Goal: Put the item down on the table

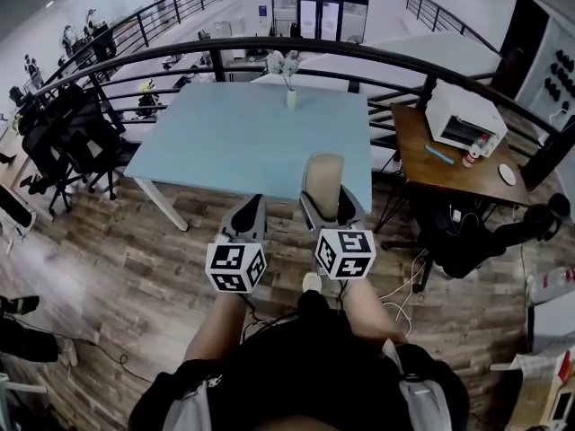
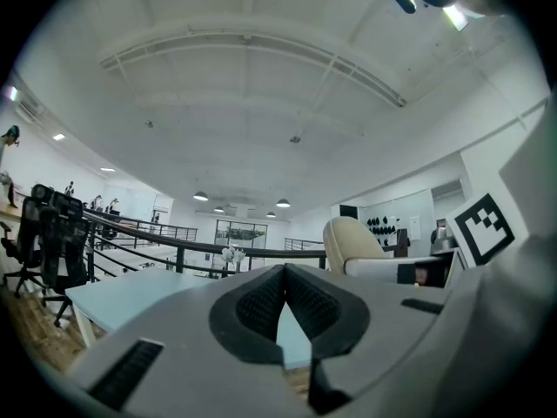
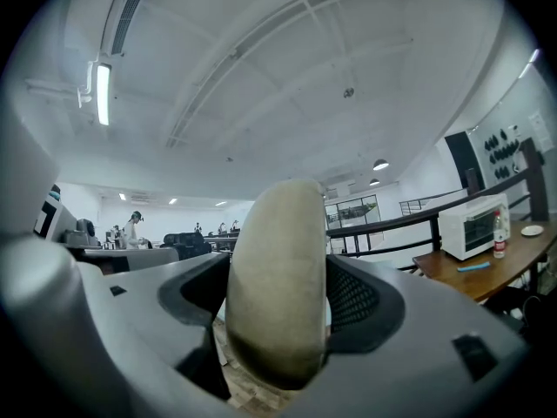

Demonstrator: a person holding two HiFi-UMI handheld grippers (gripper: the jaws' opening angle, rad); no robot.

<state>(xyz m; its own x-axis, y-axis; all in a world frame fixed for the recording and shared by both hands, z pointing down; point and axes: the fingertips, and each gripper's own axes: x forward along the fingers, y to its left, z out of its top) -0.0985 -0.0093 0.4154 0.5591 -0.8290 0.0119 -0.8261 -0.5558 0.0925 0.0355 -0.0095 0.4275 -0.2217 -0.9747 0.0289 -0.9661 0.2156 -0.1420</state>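
Note:
A beige, rounded, flat oval item (image 1: 323, 176) stands on edge between the jaws of my right gripper (image 1: 325, 205), which is shut on it. In the right gripper view the item (image 3: 278, 277) fills the gap between the two black pads. The gripper holds it in the air over the near edge of the light blue table (image 1: 234, 142). My left gripper (image 1: 249, 214) hovers beside it on the left, shut with nothing in it. In the left gripper view its pad tips (image 2: 283, 273) touch, and the item (image 2: 352, 242) shows to the right.
A small vase with flowers (image 1: 291, 97) stands at the table's far edge. A black railing (image 1: 359, 54) curves behind it. Black office chairs (image 1: 72, 137) crowd the left. A brown desk (image 1: 449, 164) with a white toaster oven (image 1: 463, 119) stands on the right.

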